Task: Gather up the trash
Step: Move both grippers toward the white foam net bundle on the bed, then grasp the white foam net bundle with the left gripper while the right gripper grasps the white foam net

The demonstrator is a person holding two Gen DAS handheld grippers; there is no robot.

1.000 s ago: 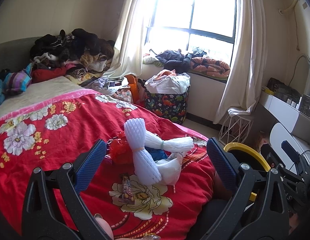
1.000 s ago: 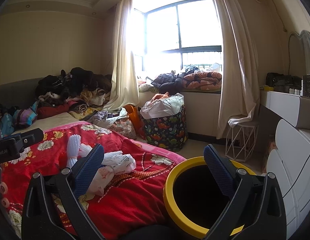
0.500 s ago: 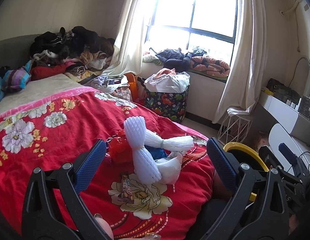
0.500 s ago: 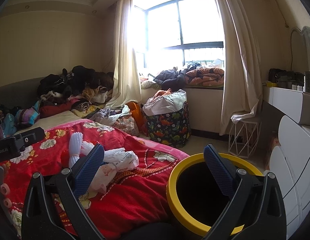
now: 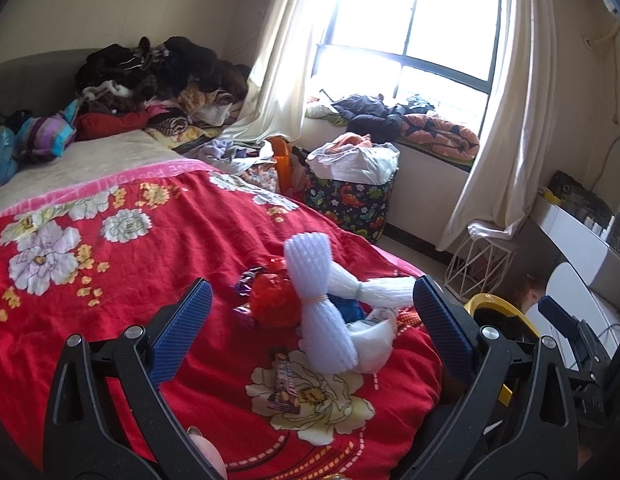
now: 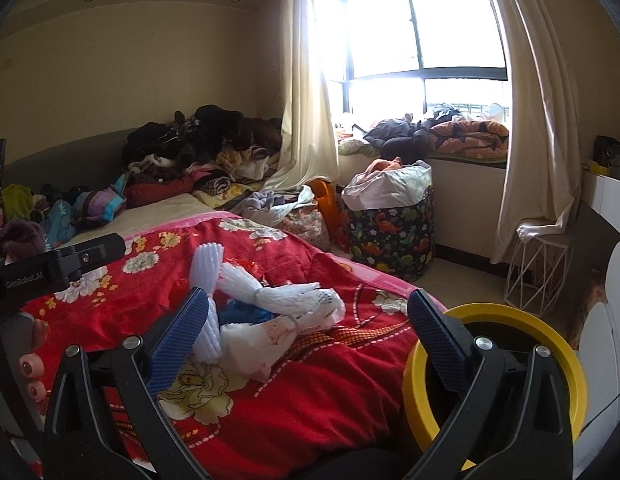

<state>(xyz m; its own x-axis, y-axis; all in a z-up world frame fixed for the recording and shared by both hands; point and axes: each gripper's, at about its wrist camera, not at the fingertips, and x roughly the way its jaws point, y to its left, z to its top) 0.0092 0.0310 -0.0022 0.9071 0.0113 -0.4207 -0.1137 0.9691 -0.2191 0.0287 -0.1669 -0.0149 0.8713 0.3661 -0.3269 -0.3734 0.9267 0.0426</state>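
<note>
Left tool (image 5: 310,336) spread wide, empty, hovers over near end of bed (image 5: 109,280). Right tool (image 6: 307,334) also spread wide, empty, over bed's near right corner, with its right finger in front of the bin (image 6: 510,316).

Trash lies on the red floral blanket (image 5: 189,240), clustered near the bed's right edge. Nearest: a dark snack wrapper (image 5: 285,385) flat on a printed flower. Just beyond it, a white foam net (image 5: 322,312), tied at the middle, fanned at both ends; a second foam net (image 5: 374,292) crosses it, pointing right. Crumpled white bag (image 5: 374,344) touches the nets at near right. Red crinkled wrapper (image 5: 271,300) just left of the nets, with a purple scrap (image 5: 245,280) beside it. Blue piece (image 5: 348,306) is partly hidden under the nets.

Yellow-rimmed bin stands on the floor just right of the bed, interior dark.

Farther: dinosaur-print hamper (image 5: 350,200) with white liner, stuffed with clothes, by the window wall. White wire stand (image 5: 478,264) right of it, under the curtain (image 5: 506,120). Clothes pile (image 5: 157,76) at far left of bed. Window (image 5: 410,28) far, with bedding heaped on the sill.
</note>
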